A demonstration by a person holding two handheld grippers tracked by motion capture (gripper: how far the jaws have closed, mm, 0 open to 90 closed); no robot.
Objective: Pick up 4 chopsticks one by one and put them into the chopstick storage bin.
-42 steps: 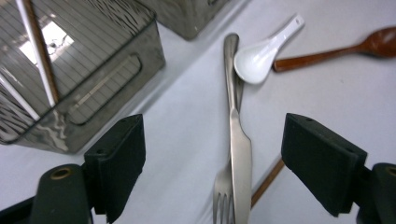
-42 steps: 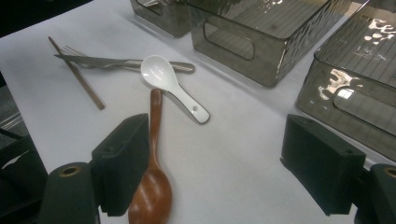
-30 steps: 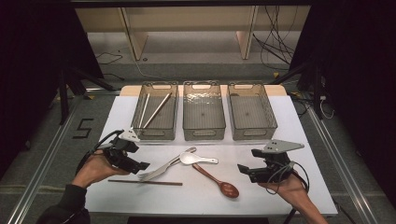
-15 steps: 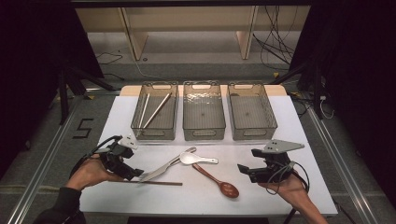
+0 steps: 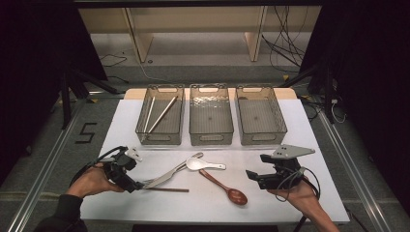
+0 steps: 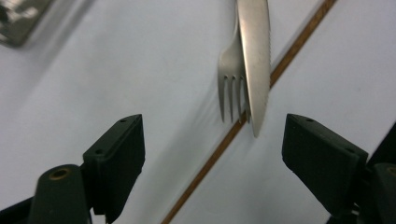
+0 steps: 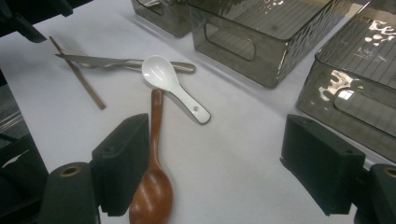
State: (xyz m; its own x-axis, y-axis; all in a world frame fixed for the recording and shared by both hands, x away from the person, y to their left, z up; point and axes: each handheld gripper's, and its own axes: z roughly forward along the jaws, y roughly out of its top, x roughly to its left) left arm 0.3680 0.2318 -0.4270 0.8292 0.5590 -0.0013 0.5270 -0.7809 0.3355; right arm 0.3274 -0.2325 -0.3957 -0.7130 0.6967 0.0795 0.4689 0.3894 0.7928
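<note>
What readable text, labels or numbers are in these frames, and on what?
"5": a dark mark on the grey floor left of the table, seen in the high view.
No other readable text: the three bins, the cutlery and both tools carry no legible label or brand.

Ahead of my left gripper [image 6: 212, 140], the knife [image 6: 254, 56] covers part of the fork [image 6: 229, 70], and both run off the top edge. Beside my right gripper [image 7: 212, 163], its near jaw hides part of the wooden spoon [image 7: 154, 186].
</note>
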